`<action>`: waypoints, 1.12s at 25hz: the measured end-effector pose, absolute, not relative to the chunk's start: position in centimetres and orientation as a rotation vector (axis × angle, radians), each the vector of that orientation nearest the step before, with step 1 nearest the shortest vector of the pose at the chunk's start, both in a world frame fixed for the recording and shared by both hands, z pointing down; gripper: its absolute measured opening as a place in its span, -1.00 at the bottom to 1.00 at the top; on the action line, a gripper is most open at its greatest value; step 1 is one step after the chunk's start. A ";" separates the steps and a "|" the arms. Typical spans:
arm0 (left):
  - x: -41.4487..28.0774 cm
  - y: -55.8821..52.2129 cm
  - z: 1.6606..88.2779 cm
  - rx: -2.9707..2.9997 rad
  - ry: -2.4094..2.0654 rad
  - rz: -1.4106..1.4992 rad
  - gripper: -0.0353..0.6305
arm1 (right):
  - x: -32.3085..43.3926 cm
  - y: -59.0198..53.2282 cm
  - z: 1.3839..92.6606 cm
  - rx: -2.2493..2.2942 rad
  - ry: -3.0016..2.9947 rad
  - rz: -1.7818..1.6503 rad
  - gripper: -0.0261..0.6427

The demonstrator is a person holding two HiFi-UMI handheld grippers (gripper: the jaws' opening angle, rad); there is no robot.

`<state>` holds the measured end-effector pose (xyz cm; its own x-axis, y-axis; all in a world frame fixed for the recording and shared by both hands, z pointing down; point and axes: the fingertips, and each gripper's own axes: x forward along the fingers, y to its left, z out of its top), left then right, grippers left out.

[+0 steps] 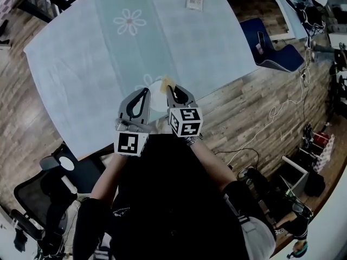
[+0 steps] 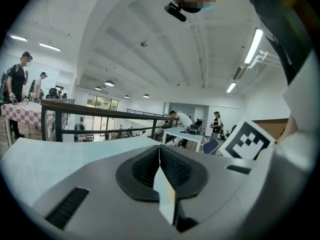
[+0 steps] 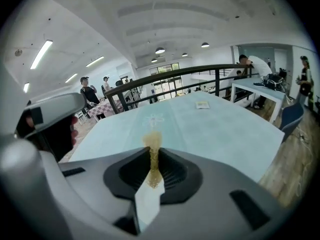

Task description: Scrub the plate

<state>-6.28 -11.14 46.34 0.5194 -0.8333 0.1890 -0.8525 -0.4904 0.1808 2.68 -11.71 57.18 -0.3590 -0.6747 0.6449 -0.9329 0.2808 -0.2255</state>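
Side by side: both grippers clamped, plate and sponge between them

Head view: the left gripper (image 1: 145,92) and the right gripper (image 1: 171,89) are held close together, nearly parallel, over the near edge of the pale blue table (image 1: 97,75). The white plate (image 1: 156,97) sits in the gap between the two, just right of the left gripper's tips and just left of the right gripper's tips.

Left gripper view: the jaws are closed down on a thin pale edge that runs from between the pads back toward the camera. It is seen edge-on and matches the plate's rim. The camera tilts up toward the ceiling, and the right gripper's marker cube (image 2: 245,140) shows close on the right.

Right gripper view: the jaws are pressed onto a yellow-brown sponge (image 3: 152,146), which stands upright between the pads and pokes out above them, with a white strip below it. The left gripper's body fills the left edge of this view. Straight ahead of the right gripper, a flower print (image 3: 153,120) marks the tablecloth. Farther ahead and slightly right, a small card (image 3: 202,104) lies flat. A blue chair (image 1: 271,50) stands on the wood floor, well off to the right.
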 end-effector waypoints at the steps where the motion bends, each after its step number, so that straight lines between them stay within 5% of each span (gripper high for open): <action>1: -6.5 -11.2 46.4 2.506 -1.431 0.114 -0.85 | 2.5 -11.8 58.1 1.425 -2.119 0.831 -0.76; 28: -9.1 -10.6 45.7 2.410 -1.609 0.093 -0.85 | -0.5 -11.6 69.0 1.151 -1.959 0.966 -0.77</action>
<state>-9.12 -10.64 45.72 0.3912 -0.9013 0.1858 -0.9168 -0.3641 0.1641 -0.46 -11.62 68.97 -0.3946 -0.4154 0.8196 -0.9032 0.3394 -0.2628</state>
